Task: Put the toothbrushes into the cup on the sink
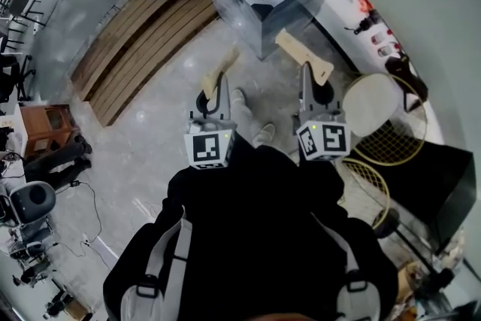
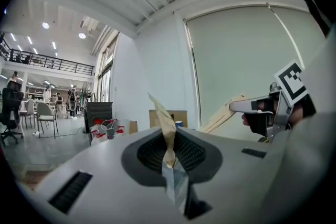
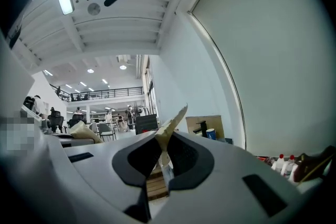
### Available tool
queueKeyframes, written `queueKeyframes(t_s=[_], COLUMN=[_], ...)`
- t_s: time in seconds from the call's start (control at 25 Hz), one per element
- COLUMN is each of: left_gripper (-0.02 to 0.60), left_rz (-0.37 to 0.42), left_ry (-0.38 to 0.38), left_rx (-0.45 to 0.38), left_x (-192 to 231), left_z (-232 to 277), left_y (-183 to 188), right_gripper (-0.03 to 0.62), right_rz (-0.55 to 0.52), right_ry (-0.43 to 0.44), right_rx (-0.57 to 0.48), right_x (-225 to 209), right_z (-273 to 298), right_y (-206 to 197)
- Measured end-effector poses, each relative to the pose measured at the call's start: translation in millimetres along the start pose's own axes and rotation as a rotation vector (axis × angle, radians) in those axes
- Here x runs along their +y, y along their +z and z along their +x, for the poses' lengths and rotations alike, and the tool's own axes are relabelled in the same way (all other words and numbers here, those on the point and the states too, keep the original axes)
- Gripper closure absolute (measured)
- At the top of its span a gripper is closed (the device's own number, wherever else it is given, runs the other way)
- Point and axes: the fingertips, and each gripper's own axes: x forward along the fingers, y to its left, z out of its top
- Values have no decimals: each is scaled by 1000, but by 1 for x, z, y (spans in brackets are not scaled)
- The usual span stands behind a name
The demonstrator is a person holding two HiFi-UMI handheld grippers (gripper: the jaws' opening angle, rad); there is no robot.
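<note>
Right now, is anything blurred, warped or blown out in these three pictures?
Head view: strong fisheye bending, and the pale concrete floor shows small bright reflections. Left gripper view: black corners, the bright ceiling lamps flare, and the left tongs and their flat tan pack look soft up close. Right gripper view: same dark rim, the right tongs blurred near the lens, the distant hall sharper.
</note>
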Motion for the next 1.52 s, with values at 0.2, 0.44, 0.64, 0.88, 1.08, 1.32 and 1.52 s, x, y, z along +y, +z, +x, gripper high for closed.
queueKeyframes(t_s=[0.2,0.44,0.64,0.88,1.08,1.32,1.52], left_gripper=[551,551,551,551,551,551,551], left_rz=[-18,-25,-22,-25,-50,-8,-8], left_ry=[-6,-35,-43,-56,-101,-182,-247], left_rx=[5,-7,-28,-17,-22,-19,-29], left_x=[-6,-6,6,35,60,89,113], left_z=[21,57,82,145,228,314,369], left_y=[-8,-5,5,3,20,42,52], right_gripper=[562,562,562,562,562,562,562], right_rz=[-12,-35,-34,-50,-58,-46,-46], right_ry=[4,-10,-19,-23,-61,-143,-211], right_rx=[19,21,27,53,61,47,48], right_x=[-9,-23,-29,-38,-59,-84,-91], right_z=[9,33,62,121,195,268,316], right_y=[-5,-2,-2,-10,1,21,22])
